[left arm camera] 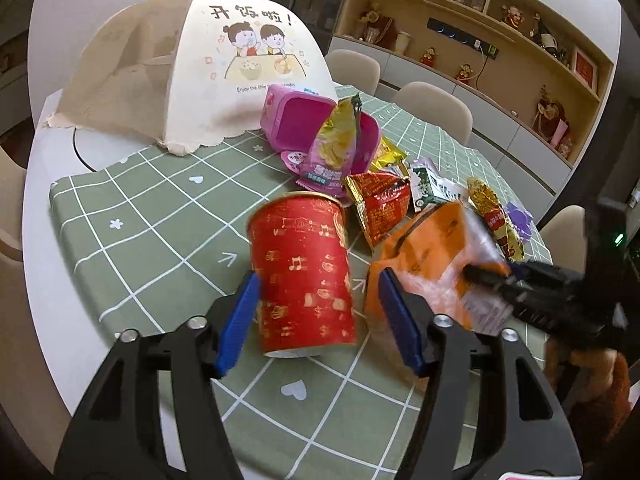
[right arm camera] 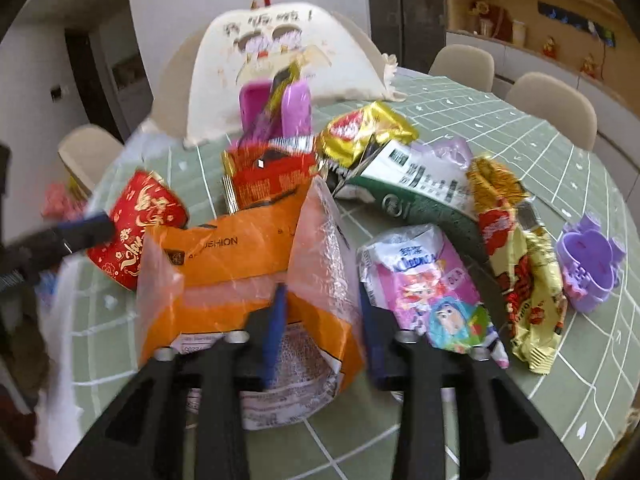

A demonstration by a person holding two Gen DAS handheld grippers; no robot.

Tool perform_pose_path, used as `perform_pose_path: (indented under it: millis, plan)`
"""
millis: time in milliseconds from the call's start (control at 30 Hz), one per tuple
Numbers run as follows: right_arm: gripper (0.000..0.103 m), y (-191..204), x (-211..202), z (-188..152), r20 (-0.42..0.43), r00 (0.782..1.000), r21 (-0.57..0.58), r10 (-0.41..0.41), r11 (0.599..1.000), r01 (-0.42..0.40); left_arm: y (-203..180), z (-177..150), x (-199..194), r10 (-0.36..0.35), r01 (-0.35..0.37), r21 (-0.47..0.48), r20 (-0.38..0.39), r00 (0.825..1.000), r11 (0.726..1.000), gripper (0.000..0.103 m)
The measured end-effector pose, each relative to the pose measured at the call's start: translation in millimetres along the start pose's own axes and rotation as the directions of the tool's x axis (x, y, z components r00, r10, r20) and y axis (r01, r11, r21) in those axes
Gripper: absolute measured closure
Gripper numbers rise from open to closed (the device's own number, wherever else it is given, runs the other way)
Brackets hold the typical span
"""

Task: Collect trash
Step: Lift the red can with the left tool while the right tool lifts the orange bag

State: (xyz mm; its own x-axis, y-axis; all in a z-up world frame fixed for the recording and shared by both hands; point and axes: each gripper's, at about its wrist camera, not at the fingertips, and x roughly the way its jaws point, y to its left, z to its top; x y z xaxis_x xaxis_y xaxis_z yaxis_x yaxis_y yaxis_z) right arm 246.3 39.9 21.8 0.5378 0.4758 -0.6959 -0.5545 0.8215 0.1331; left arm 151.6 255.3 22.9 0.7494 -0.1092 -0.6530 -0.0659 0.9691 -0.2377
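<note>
A red paper cup [left arm camera: 304, 272] with gold print stands tilted on the green checked tablecloth [left arm camera: 160, 216]. My left gripper [left arm camera: 320, 312] is open, its blue fingers either side of the cup's lower half, with a gap on the right. An orange bubble mailer [left arm camera: 432, 264] lies right of the cup. My right gripper [right arm camera: 324, 328] straddles the mailer [right arm camera: 248, 272], its fingers either side of a raised fold; the grip is blurred. A pink bin [left arm camera: 320, 128] with a snack bag [left arm camera: 336, 148] in it stands behind the wrappers.
Several snack wrappers lie around: red [right arm camera: 268, 176], gold [right arm camera: 360, 132], green-white [right arm camera: 412, 188], yellow-red [right arm camera: 520, 272], a cartoon packet [right arm camera: 432, 292]. A purple mold [right arm camera: 588, 268] sits at the right. A fabric food cover [left arm camera: 192, 68] stands behind. Chairs ring the table.
</note>
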Motion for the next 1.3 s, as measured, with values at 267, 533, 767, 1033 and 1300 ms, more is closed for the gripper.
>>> perform_pose_path:
  millis: [267, 533, 767, 1033, 1300]
  plan:
    - [0.084, -25.4, -51.2, 3.0, 0.119, 0.985, 0.022, -0.127, 0.992, 0.125, 8.1, 10.4, 15.6, 0.076, -0.075, -0.059, 0.008, 0.997, 0.995, 0.037]
    - [0.084, -55.1, -65.9, -17.7, 0.121, 0.975, 0.071, -0.189, 0.981, 0.181, -10.1, 24.3, 34.1, 0.062, -0.063, -0.038, -0.04, 0.997, 0.997, 0.037]
    - [0.084, -78.5, -86.5, -31.8, 0.146, 0.967, 0.103, -0.21, 0.975, 0.196, -38.5, 30.4, 47.6, 0.095, -0.092, 0.046, -0.058, 0.994, 0.995, 0.047]
    - [0.084, -117.2, -124.4, -57.6, 0.191, 0.942, 0.163, -0.277, 0.955, 0.248, -115.6, 36.2, 19.8, -0.002, -0.002, 0.152, 0.027, 1.0, 0.988, 0.049]
    - [0.084, -180.1, -192.1, -99.9, 0.186, 0.881, 0.254, -0.435, 0.887, 0.385, -234.2, 31.1, 17.8, -0.243, 0.233, 0.282, 0.0, 0.97, 0.931, 0.049]
